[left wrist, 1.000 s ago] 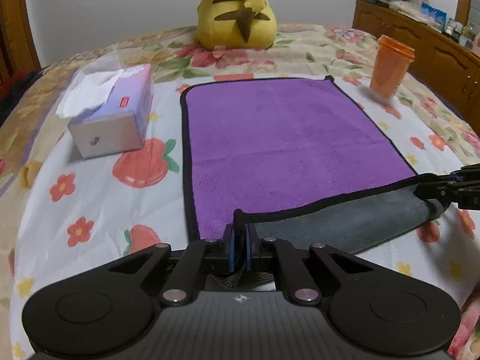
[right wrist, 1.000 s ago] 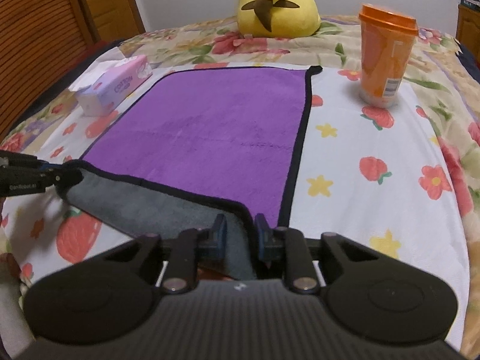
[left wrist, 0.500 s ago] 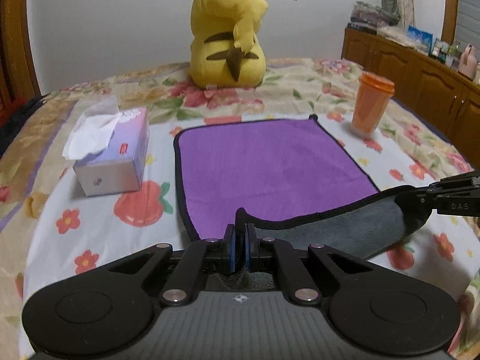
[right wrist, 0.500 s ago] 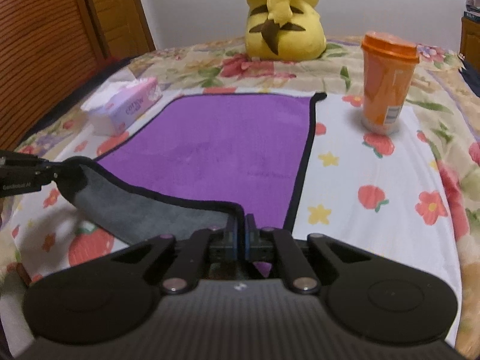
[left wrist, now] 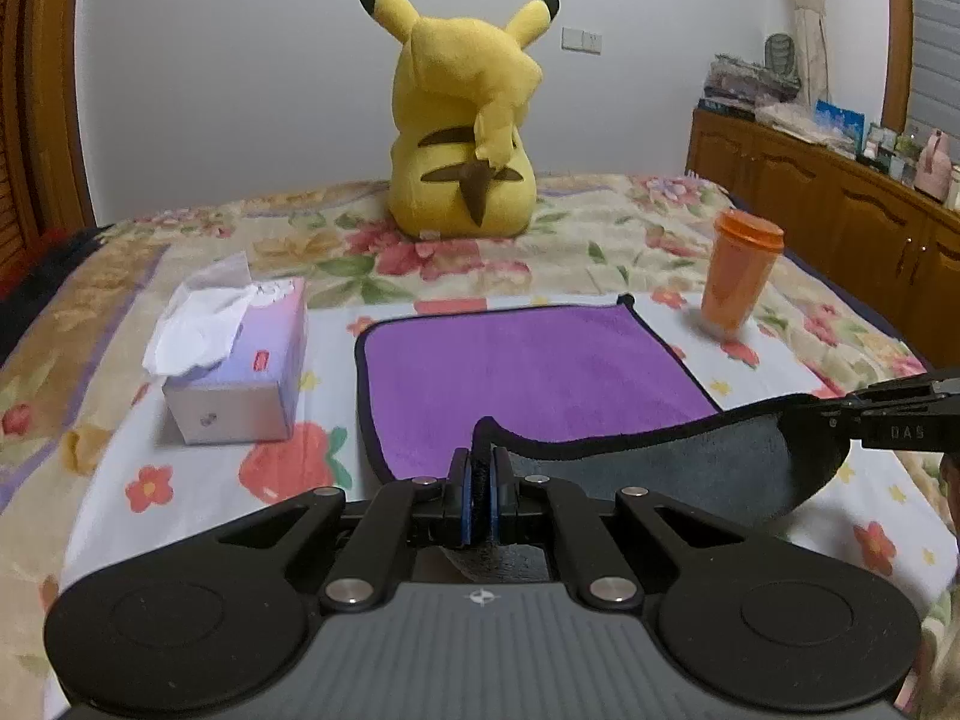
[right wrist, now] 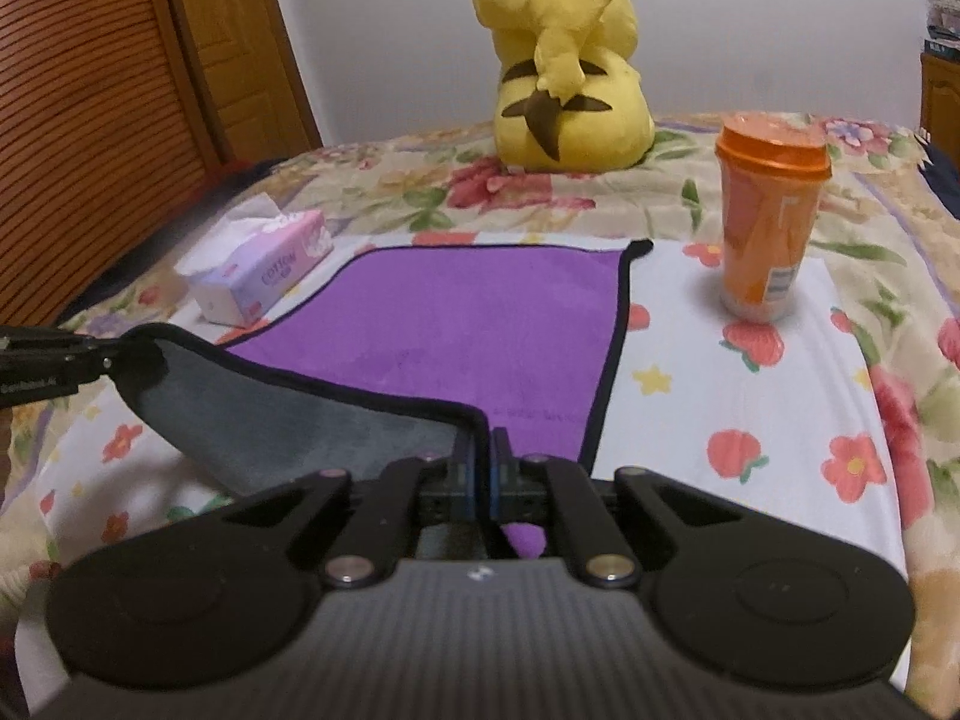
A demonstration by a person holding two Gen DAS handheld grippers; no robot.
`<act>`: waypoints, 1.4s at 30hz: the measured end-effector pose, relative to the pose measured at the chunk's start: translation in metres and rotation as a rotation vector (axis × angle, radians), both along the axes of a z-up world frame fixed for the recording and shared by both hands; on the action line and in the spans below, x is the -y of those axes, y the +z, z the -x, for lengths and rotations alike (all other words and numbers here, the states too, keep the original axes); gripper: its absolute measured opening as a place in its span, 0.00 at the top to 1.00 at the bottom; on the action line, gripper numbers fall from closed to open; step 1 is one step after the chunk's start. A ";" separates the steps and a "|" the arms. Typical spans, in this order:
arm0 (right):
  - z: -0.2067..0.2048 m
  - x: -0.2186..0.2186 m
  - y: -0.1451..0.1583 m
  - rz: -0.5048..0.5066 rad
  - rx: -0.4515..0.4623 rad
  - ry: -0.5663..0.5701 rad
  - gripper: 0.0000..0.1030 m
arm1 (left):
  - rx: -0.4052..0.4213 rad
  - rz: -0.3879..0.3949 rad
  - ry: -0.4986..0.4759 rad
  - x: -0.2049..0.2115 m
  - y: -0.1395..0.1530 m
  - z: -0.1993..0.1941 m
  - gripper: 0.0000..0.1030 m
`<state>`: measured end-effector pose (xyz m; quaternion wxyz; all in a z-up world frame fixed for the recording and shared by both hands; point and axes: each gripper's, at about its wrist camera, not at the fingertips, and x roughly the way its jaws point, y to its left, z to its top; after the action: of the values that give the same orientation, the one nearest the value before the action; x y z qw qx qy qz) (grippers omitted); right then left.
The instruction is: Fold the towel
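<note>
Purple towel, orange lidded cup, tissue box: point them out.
Purple microfibre towel (left wrist: 528, 372), left wrist view, flat purple face.
Orange lidded plastic cup (right wrist: 765, 228), right wrist view, side wall.
Lilac cardboard tissue box (left wrist: 240, 414), left wrist view, near end.

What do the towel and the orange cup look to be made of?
Towel: likely microfibre cloth, with a fuzzy matte purple face, grey underside and stitched black edging; it drapes limply between the grippers. Orange cup: probably plastic, smooth and faintly translucent with a printed label, though a glossy coated paper cannot be ruled out.

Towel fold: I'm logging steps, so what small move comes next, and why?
Probably carry both near corners forward toward the far edge. Each hand-held gripper, left and right, is shut on a corner of the towel, the near edge is lifted showing grey underside, and the far half lies flat.
</note>
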<state>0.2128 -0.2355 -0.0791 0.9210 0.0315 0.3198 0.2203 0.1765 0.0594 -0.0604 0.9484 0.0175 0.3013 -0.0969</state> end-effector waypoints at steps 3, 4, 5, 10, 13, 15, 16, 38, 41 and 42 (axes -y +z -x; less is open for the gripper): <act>-0.003 0.000 0.001 0.000 0.011 0.003 0.95 | 0.010 0.002 0.006 0.000 0.000 -0.003 0.92; -0.005 0.001 0.001 0.001 0.013 0.004 0.95 | 0.009 0.003 0.007 -0.001 -0.001 -0.005 0.92; -0.007 0.001 0.000 0.001 0.013 0.004 0.95 | 0.009 0.002 0.008 -0.001 -0.001 -0.006 0.92; -0.014 0.001 -0.006 0.017 0.006 0.008 0.95 | 0.003 -0.005 0.011 -0.001 -0.005 -0.011 0.92; -0.018 0.001 -0.009 0.030 -0.001 0.011 0.95 | 0.004 -0.007 0.009 -0.002 -0.006 -0.015 0.92; -0.020 0.001 -0.009 0.030 0.000 0.015 0.95 | 0.006 -0.007 0.009 -0.002 -0.007 -0.016 0.92; -0.020 0.001 -0.009 0.029 0.004 0.018 0.95 | 0.008 -0.008 0.009 -0.002 -0.007 -0.018 0.92; -0.049 -0.005 -0.011 0.064 0.062 0.037 0.95 | 0.039 -0.038 -0.002 -0.002 -0.015 -0.049 0.92; -0.054 -0.006 -0.008 0.065 0.076 0.045 0.95 | 0.046 -0.025 0.009 -0.005 -0.013 -0.052 0.92; -0.055 -0.007 -0.007 0.064 0.082 0.048 0.95 | 0.049 -0.022 0.009 -0.005 -0.011 -0.053 0.92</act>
<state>0.2679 -0.2288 -0.0864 0.9282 -0.0148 0.2895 0.2331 0.2296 0.0639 -0.0717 0.9557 0.0289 0.2791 -0.0888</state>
